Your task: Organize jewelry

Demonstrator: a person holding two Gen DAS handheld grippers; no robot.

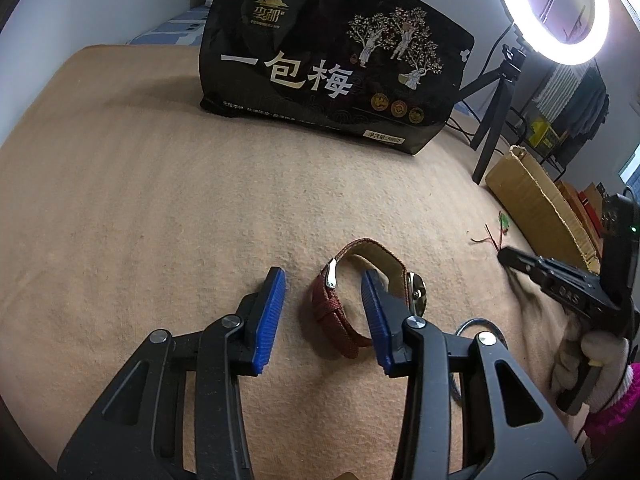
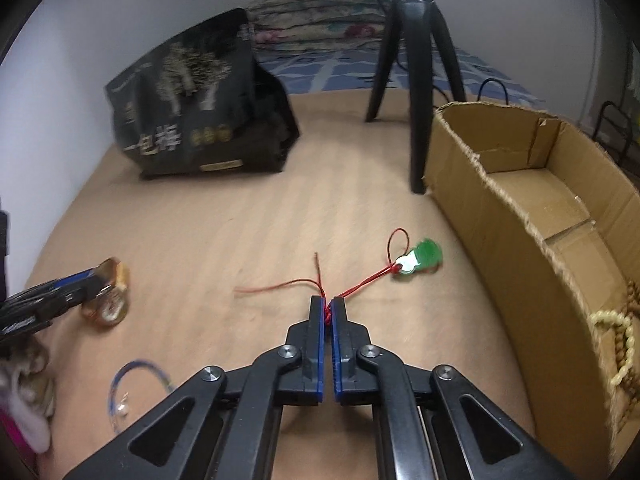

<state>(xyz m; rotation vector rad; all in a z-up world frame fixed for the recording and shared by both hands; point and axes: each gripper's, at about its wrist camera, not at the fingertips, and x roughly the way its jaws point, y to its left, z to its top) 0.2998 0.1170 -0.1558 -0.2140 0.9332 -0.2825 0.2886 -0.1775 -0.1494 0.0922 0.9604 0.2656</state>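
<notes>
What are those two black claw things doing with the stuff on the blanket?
A person is tidying jewelry with a grabber in each hand. The right gripper is pinched shut on the red cord of a green pendant necklace, which lies on the tan blanket. The left gripper is open around a red-strapped wristwatch, not squeezing it. The open cardboard box to the right already holds some bead strings. A clear bangle with a blue stripe waits on the blanket.
</notes>
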